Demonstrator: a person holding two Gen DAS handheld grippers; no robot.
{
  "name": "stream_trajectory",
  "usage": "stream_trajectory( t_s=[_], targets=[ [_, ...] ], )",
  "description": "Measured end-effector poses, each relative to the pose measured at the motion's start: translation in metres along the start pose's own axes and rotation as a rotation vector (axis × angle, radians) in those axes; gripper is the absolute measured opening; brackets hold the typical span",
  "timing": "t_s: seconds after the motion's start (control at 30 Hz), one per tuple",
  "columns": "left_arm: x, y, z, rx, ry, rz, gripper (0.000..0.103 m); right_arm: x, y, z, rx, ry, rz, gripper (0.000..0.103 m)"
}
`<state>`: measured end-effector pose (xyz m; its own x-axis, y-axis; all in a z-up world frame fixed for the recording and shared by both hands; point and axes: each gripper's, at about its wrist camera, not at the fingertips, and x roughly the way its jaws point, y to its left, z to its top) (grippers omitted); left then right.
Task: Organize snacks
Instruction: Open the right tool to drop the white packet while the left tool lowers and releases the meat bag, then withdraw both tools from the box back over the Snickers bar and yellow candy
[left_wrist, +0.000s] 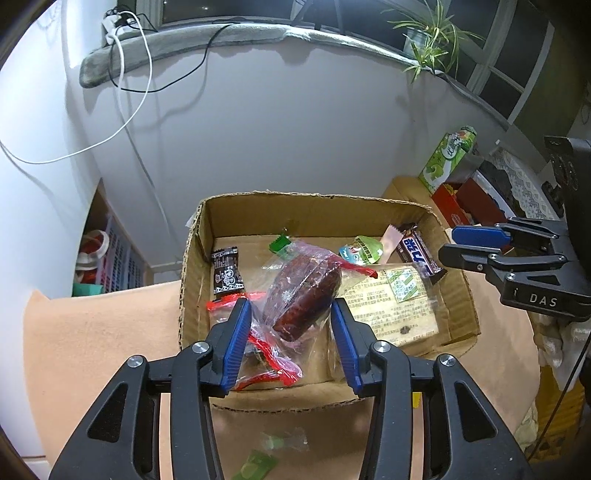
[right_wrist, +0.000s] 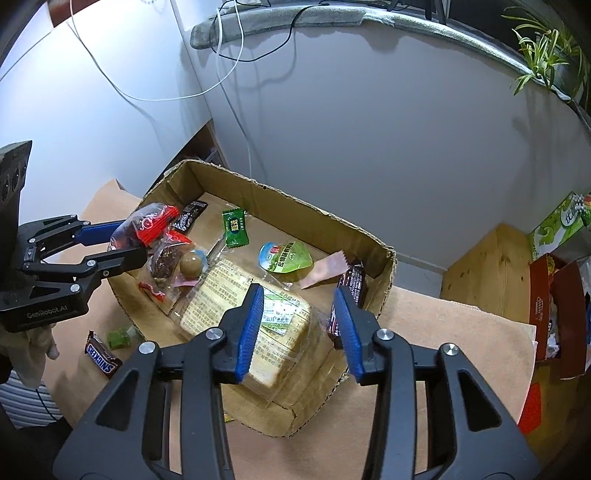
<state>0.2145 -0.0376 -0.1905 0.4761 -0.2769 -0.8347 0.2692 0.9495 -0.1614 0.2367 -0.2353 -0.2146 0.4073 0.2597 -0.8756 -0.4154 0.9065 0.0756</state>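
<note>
With my left gripper (left_wrist: 291, 328) parted around the red-trimmed bag (left_wrist: 303, 295) and my right gripper (right_wrist: 301, 325) released, I'd lift clear of the cardboard box (left_wrist: 314, 203) before reaching again

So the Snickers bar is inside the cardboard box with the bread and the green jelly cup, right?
Not quite. The Snickers bar lies outside the cardboard box, on the tan cloth beside it, as the right wrist view shows. The bread and the green jelly cup are inside the box.
</note>
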Motion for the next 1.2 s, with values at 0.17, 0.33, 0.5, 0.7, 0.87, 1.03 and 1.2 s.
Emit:
stream_trajectory(
  t_s=[0.17,0.33,0.5,0.7,0.87,1.03,1.2],
  targets=[
    [-0.006,-0.002,-0.001,0.01,-0.01,0.006,0.043,-0.005,0.001,-0.001,-0.001,-0.008,-0.005,0.042],
    [-0.013,-0.005,-0.003,0.029,-0.029,0.014,0.043,-0.015,0.004,-0.004,0.002,-0.028,-0.004,0.049],
    [-0.026,-0.009,-0.004,0.04,-0.06,0.027,0.043,-0.03,0.009,-0.009,-0.005,-0.053,0.003,0.052],
    [-0.043,-0.015,-0.004,0.057,-0.101,0.03,0.049,-0.049,0.012,-0.016,0.008,-0.089,0.017,0.062],
    [-0.055,-0.016,-0.009,0.068,-0.12,0.031,0.049,-0.063,0.018,-0.024,0.009,-0.109,0.021,0.062],
    [-0.069,-0.009,-0.017,0.044,-0.134,0.016,0.049,-0.071,0.023,-0.038,0.02,-0.115,0.041,0.063],
    [-0.086,0.003,-0.029,0.026,-0.145,0.023,0.049,-0.076,0.027,-0.055,0.034,-0.11,0.062,0.063]
  ],
)
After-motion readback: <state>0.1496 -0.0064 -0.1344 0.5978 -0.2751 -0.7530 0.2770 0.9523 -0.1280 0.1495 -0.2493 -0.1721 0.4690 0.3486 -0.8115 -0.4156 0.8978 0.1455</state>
